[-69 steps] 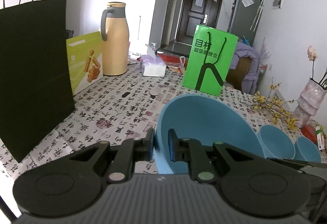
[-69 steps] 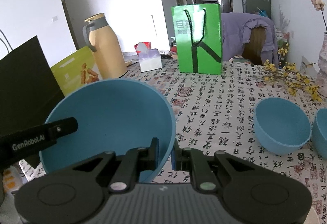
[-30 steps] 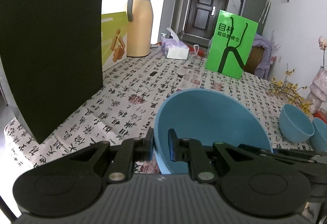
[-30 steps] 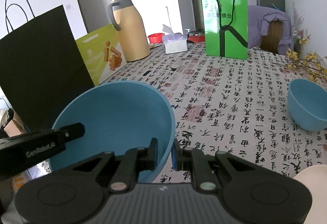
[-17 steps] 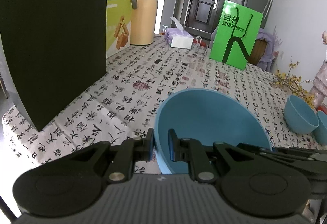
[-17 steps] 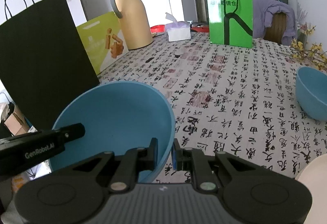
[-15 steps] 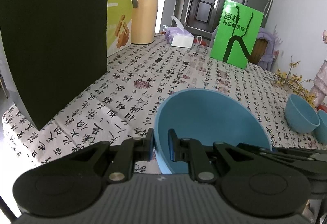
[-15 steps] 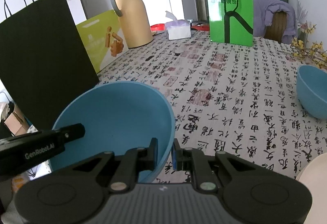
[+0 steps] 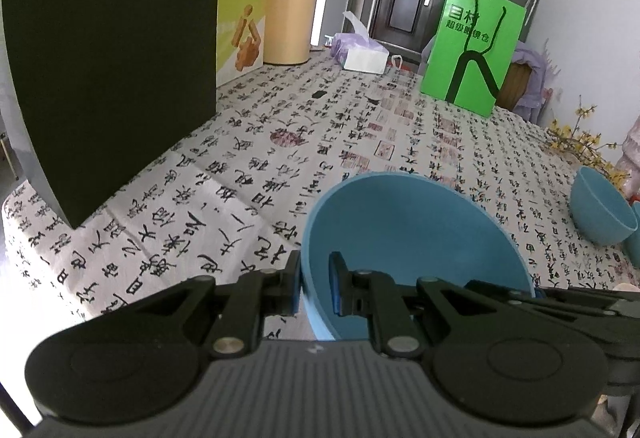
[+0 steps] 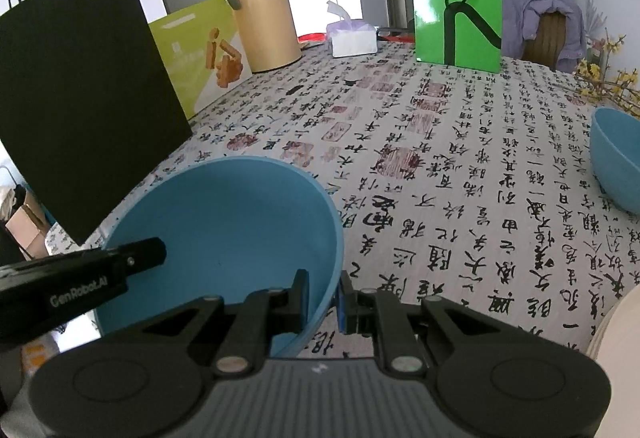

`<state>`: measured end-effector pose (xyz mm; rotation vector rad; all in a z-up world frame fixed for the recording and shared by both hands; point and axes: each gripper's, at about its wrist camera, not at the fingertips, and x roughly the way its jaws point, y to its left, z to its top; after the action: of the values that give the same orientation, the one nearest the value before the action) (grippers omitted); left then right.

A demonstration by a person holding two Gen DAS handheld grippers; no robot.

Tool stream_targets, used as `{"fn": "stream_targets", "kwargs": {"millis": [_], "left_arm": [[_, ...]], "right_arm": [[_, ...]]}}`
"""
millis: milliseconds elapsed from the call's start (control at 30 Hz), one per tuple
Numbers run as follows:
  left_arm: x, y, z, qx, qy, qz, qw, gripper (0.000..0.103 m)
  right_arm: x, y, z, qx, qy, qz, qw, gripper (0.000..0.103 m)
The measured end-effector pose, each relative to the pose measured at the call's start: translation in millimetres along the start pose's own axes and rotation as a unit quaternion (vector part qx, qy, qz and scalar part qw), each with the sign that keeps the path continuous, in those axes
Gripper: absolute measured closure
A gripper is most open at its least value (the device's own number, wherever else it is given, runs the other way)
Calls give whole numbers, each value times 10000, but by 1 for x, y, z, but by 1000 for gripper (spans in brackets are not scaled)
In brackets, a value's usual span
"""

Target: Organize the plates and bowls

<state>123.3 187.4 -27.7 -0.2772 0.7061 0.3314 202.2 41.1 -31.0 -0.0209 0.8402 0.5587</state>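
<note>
Large blue bowl, carried by two grippers above the table.

Left gripper point(image 9: 314, 284): jaws clamped on the near-left rim of the large blue bowl point(image 9: 408, 234). Right gripper point(image 10: 323, 296): jaws clamped on the opposite, near-right rim of the same bowl, whose basin lies ahead and to its left. Under and beyond the bowl: table point(image 10: 440, 166) with calligraphy-print cloth. Ahead-right of both grippers, well apart: smaller blue bowl point(image 10: 616, 162), tilted; a second one shows only as a sliver at the left view's edge. Cream plate point(image 10: 618, 366) just right of the right gripper. Far left: black bag point(image 9: 108, 50). Progress, judged: early; large bowl not yet set down, small bowls unstacked, plate unsorted.
</note>
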Motion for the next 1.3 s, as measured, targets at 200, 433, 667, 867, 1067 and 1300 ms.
{"fn": "stream_targets", "kwargs": {"millis": [200,433,667,867,1067,1300], "left_arm": [[3,0,-4,-20,44,9,10000,89],[8,1,-7,-21,101,45,9999,89],[10,0,-10,0,103,63,9999,89],[9,-2,-11,18,79,54,10000,87],[5,1,-9,-1,3,-25,10000,81],[-15,2,-3,30,-399,32,9992,53]], "right_arm": [[2,0,-3,-29,2,-39,10000,89],[8,-2,-6,-28,61,-30,10000,89],[10,-1,-8,-50,44,-43,10000,89],[9,-1,-11,-101,-16,-42,9999,89],[1,-8,-9,-32,-132,150,9998,85],[-25,-15,-7,-99,-629,270,9976,55]]}}
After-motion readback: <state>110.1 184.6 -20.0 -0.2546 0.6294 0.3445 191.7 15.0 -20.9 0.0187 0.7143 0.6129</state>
